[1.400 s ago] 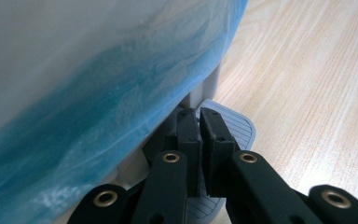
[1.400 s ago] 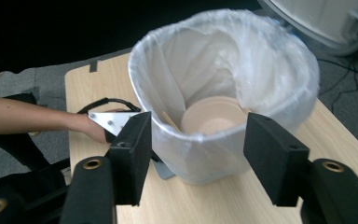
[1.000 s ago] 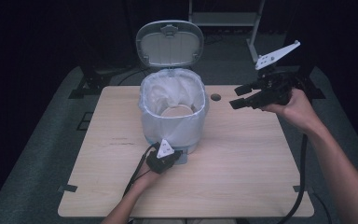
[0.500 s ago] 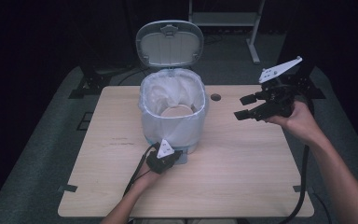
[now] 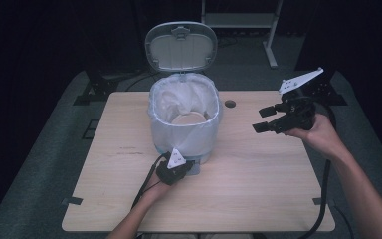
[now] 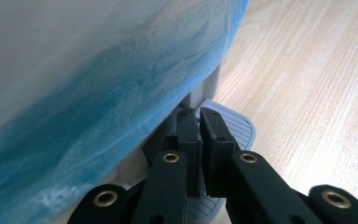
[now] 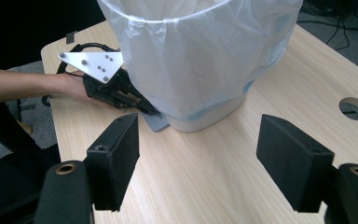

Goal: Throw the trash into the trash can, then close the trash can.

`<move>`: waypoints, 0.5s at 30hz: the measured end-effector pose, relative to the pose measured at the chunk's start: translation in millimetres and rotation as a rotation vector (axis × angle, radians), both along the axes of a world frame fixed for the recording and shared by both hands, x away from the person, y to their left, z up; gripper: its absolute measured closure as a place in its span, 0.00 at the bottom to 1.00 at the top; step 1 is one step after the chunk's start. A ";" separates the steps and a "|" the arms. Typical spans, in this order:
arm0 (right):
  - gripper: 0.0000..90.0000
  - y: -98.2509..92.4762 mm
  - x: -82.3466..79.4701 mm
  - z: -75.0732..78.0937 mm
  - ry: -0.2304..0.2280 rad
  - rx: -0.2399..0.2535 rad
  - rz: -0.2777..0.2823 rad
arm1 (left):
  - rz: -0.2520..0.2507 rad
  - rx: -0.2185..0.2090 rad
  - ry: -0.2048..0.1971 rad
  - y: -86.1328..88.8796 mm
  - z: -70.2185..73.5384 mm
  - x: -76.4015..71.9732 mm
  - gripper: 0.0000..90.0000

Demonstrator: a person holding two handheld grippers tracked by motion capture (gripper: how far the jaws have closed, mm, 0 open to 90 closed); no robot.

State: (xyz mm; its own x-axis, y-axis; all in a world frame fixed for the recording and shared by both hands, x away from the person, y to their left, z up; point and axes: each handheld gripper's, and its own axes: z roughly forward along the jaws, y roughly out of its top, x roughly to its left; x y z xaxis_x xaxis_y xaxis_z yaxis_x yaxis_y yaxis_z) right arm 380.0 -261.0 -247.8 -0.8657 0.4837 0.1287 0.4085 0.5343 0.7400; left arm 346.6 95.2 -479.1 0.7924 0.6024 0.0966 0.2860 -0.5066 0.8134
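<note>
A white pedal bin (image 5: 184, 119) lined with a thin white bag stands at the table's middle, its lid (image 5: 180, 46) standing up. A pale round shape lies inside the bag. My left gripper (image 5: 191, 167) is shut, its tips (image 6: 199, 114) resting on top of the grey ribbed pedal (image 6: 235, 126) at the bin's foot. In the right gripper view the left gripper (image 7: 151, 111) lies on the pedal (image 7: 154, 122). My right gripper (image 5: 259, 119) hovers right of the bin, aimed at it. Its jaws (image 7: 198, 144) have just been opening, with nothing between them.
The wooden table (image 5: 258, 189) has a round cable hole (image 5: 230, 104) right of the bin. Black cables trail from both grippers toward the near edge. Dark floor and a metal frame (image 5: 271, 50) lie behind the table.
My right hand has sunk toward the table and its jaws have spread wider. The left gripper, the bin and its raised lid have stayed put.
</note>
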 end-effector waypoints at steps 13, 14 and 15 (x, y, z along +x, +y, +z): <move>0.31 0.3 0.7 -7.2 0.010 0.002 0.009 | 0.002 -0.001 0.002 -0.1 0.1 -0.1 0.97; 0.31 0.5 -0.2 -7.5 0.008 -0.001 0.009 | 0.002 -0.001 0.002 -0.1 0.0 -0.1 0.97; 0.30 0.2 -0.9 -7.7 0.008 -0.001 0.008 | 0.003 -0.001 0.002 -0.1 0.0 -0.2 0.97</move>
